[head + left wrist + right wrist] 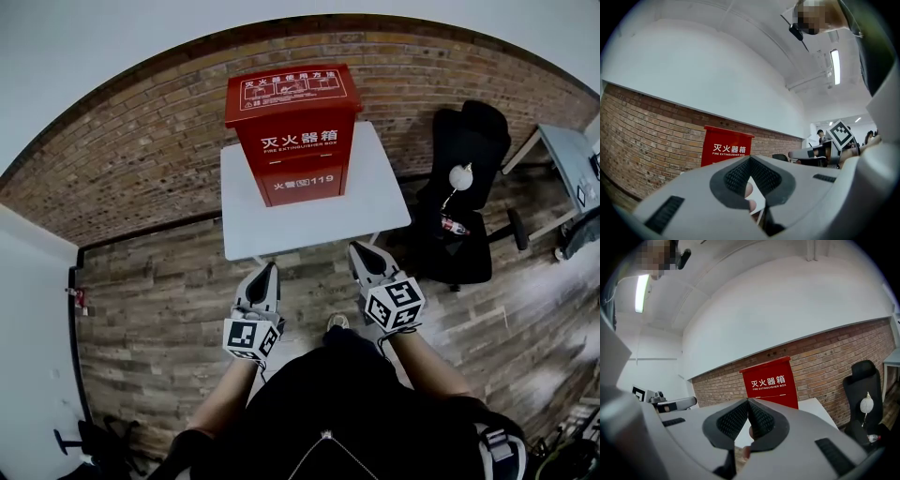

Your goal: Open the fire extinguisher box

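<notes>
Head view: a red fire extinguisher box (292, 131) stands upright and closed on a small white table (375, 211) against a brick wall. The person stands back from the table. The left gripper (268, 272) and the right gripper (361, 253) are held side by side at its near edge and point at the box, probably to line up a reach. A black office chair (464, 187) sits to the right.

Left gripper view: the jaws are pressed together with nothing between them. The box stands ahead, well apart.

Right gripper view: these jaws also meet tip to tip, empty. The box sits centred beyond them, which suggests this gripper is aimed at its front.
</notes>
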The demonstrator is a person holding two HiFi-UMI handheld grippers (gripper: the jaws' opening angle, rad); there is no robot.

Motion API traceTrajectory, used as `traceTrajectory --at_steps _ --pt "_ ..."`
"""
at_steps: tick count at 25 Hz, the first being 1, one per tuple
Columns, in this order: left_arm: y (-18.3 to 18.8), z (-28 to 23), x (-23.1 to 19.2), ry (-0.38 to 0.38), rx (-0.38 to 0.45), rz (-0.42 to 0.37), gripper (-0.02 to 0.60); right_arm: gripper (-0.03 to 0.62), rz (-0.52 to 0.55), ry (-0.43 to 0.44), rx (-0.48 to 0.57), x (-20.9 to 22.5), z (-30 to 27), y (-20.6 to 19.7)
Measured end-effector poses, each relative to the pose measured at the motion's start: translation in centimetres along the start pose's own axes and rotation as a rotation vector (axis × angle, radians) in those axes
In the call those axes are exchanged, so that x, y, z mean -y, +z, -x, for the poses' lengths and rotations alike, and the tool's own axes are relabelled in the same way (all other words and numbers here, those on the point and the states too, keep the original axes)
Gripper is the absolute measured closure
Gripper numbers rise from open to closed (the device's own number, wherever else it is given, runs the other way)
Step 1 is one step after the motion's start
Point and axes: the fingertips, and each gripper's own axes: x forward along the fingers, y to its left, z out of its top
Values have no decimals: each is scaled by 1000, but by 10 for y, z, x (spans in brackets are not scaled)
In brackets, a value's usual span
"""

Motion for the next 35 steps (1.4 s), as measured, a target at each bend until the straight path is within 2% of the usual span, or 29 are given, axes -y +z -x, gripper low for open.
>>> traceTrajectory --at_steps 8,13,19,25,35 --pt "6 -79 -19 108 -26 16 532 576 14 68 -29 56 -49 26" --pt "11 -106 -32 161 -35 1 534 576 28 105 -48 80 -77 35" --pt "8 -129 -62 189 -61 0 534 576 37 116 -47 96 -115 41" --pt "13 -165 -88 149 -59 5 532 576 42 104 -57 95 -151 48" --pt "29 -218 -132 14 -59 18 532 576 55 70 -30 83 -213 71"
